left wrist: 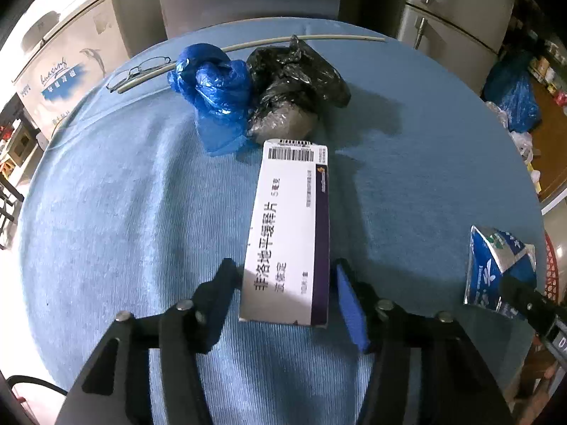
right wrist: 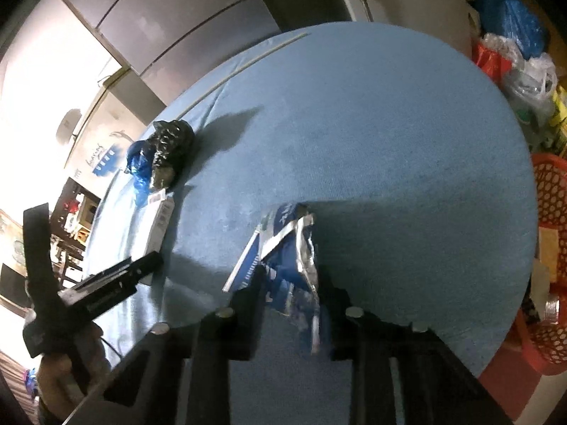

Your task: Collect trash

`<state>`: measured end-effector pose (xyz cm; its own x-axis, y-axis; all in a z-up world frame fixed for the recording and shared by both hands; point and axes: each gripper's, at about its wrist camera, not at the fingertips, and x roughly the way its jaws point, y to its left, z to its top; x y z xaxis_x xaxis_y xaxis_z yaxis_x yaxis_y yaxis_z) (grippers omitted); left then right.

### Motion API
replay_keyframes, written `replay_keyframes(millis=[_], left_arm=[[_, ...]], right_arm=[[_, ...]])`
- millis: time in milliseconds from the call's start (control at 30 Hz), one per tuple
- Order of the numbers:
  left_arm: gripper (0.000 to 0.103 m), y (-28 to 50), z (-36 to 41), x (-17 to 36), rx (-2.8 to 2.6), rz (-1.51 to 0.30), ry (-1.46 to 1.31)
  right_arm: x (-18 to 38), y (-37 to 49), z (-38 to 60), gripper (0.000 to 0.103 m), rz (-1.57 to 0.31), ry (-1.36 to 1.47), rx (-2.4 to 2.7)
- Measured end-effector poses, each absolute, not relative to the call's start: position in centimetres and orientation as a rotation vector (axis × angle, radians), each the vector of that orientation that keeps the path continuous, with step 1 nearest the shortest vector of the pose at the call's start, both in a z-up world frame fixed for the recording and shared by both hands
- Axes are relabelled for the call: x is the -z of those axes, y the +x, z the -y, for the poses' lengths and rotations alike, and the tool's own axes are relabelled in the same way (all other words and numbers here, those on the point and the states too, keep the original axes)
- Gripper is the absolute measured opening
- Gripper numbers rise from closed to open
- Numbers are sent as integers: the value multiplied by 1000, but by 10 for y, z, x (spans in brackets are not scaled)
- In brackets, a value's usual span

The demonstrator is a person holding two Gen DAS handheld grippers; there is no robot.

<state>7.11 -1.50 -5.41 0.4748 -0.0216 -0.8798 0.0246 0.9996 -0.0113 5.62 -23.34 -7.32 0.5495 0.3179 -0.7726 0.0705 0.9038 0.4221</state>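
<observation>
A white medicine box [left wrist: 287, 226] with a purple side stripe lies flat on the blue-clothed round table [left wrist: 117, 212]. My left gripper [left wrist: 287, 283] straddles the box's near end, its jaws open, with a thin gap at the blue pad [left wrist: 349, 301]. A crumpled blue and silver foil wrapper [right wrist: 290, 265] is pinched in my right gripper [right wrist: 292, 285], which is shut on it just above the cloth. The same wrapper [left wrist: 496, 269] shows at the right edge of the left wrist view. Farther back lie a knotted blue plastic bag [left wrist: 212, 85] and a black plastic bag [left wrist: 294, 78], touching each other.
Glasses [left wrist: 141, 69] and a long white rod [left wrist: 248, 46] lie along the table's far edge. A red mesh basket [right wrist: 553, 248] stands off the table's right side. Plastic bags [right wrist: 514, 35] pile on the floor beyond. Refrigerators [left wrist: 457, 7] stand behind the table.
</observation>
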Motion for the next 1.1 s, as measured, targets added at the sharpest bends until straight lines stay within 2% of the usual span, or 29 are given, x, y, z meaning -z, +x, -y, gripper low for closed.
replay_keyframes(millis=[67, 133, 567, 1100], left_arm=[[58, 73, 16, 55, 27, -1068, 11], [48, 73, 19, 54, 33, -1052, 27], [47, 57, -10, 40, 18, -1020, -45], [47, 42, 7, 31, 36, -997, -14]], right_arm=[[74, 54, 236, 20, -985, 445, -154], [74, 54, 237, 19, -984, 452, -156], [66, 47, 238, 16, -951, 490, -178], [53, 35, 241, 16, -913, 517, -193]])
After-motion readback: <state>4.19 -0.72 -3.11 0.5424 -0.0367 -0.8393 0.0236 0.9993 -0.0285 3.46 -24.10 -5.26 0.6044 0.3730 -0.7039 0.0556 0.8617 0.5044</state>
